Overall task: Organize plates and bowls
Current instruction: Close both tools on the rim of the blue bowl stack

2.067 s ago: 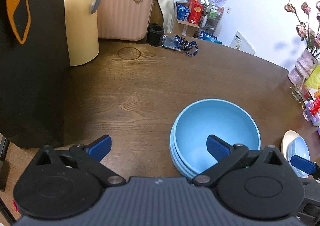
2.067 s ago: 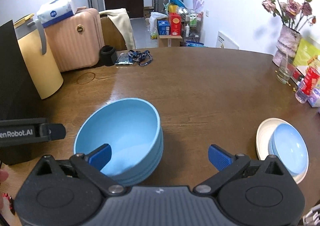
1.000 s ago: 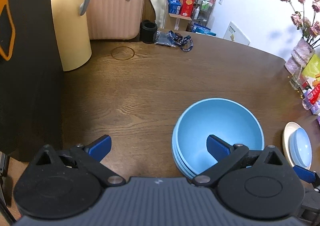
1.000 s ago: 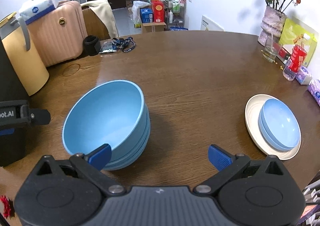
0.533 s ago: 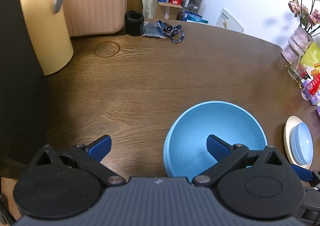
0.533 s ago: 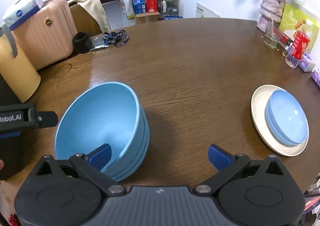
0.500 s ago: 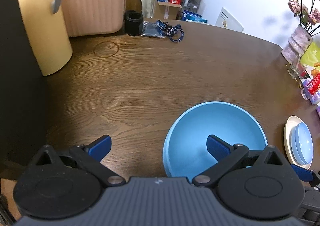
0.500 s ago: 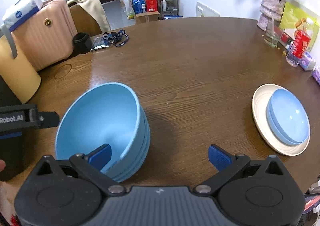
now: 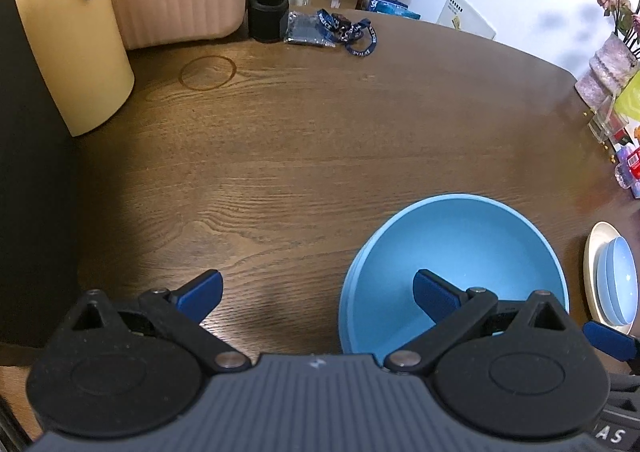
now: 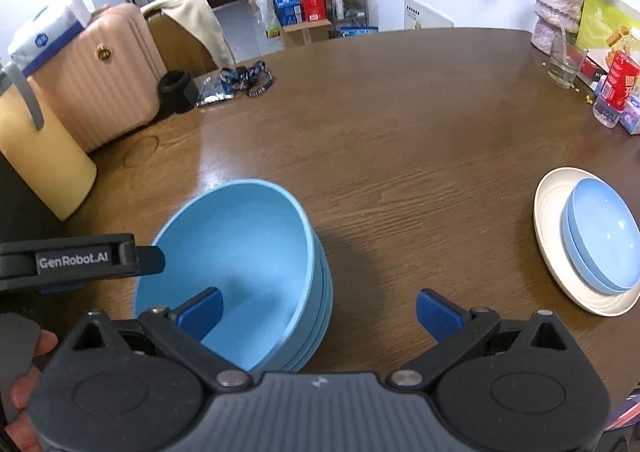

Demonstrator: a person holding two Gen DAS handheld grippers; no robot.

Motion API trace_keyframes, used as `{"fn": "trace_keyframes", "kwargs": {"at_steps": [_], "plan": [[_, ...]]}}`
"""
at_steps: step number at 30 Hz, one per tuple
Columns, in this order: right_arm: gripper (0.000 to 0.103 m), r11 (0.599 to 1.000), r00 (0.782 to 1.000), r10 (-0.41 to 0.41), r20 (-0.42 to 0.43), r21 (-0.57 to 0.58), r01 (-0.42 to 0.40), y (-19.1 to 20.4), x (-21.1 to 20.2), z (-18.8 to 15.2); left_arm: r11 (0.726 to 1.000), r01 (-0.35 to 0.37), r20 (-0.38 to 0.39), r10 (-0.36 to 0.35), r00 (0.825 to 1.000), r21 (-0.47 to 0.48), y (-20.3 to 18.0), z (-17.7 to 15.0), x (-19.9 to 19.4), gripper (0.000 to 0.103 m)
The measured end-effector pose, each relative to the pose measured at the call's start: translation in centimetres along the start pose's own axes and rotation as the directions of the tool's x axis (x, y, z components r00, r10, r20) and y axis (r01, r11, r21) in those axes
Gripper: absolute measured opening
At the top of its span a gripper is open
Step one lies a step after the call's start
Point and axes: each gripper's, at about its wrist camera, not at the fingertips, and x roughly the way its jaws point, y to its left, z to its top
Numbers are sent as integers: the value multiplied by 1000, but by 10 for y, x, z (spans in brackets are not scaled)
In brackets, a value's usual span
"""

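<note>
Compared with half a second before, the right gripper point(image 10: 318, 308) had pulled slightly back and up, so the blue bowls point(image 10: 240, 264) sat lower and larger under its left finger, and the suitcase point(image 10: 100, 80) had come further into view. The left gripper point(image 9: 318, 290) had crept forward, pushing the yellow bin point(image 9: 68, 36) and the lanyard point(image 9: 352, 32) higher in its picture.

The wooden table point(image 10: 400, 140) spread ahead of both tools. The stack of blue bowls stood upright, mouths up, leaning a little toward the left as seen from the right gripper; being round, it had no long axis. It lay below the right gripper's left finger and below the left gripper's right finger point(image 9: 434, 292), between the 2 tools. The top bowl held nothing that could be seen.

Ahead and to the right of the right gripper, well apart from the stack, a cream plate point(image 10: 552, 252) lay flat with 2 nested pale blue dishes point(image 10: 604, 236) resting on it.

Both grippers had their fingers spread wide, gripping nothing. A hand point(image 10: 24, 384) showed at the right camera's lower left edge, behind the left tool's black body.
</note>
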Motion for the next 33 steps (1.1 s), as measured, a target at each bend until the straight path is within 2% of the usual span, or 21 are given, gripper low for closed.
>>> {"fn": "trace_keyframes", "kwargs": {"at_steps": [13,27,29,32,33], "plan": [[100,999,997,-34,-64,38,36,-5,26,-1,1000,9,-56,-9,998,3,-2,4,23,103],[79,997,991,-12,-135,77,23,-11,58,-3,999,19,-91,-16,996,33,-11,9,42,103],[76,997,990,-3,-142,81,15,-11,61,-3,999,29,-99,-26,995,32,-12,10,46,100],[69,996,989,21,-150,94,-7,-12,66,-3,998,47,-120,-44,992,28,-13,11,51,88],[68,995,988,33,-149,101,-18,-12,66,-3,998,56,-128,-52,990,27,-13,12,53,81]]}}
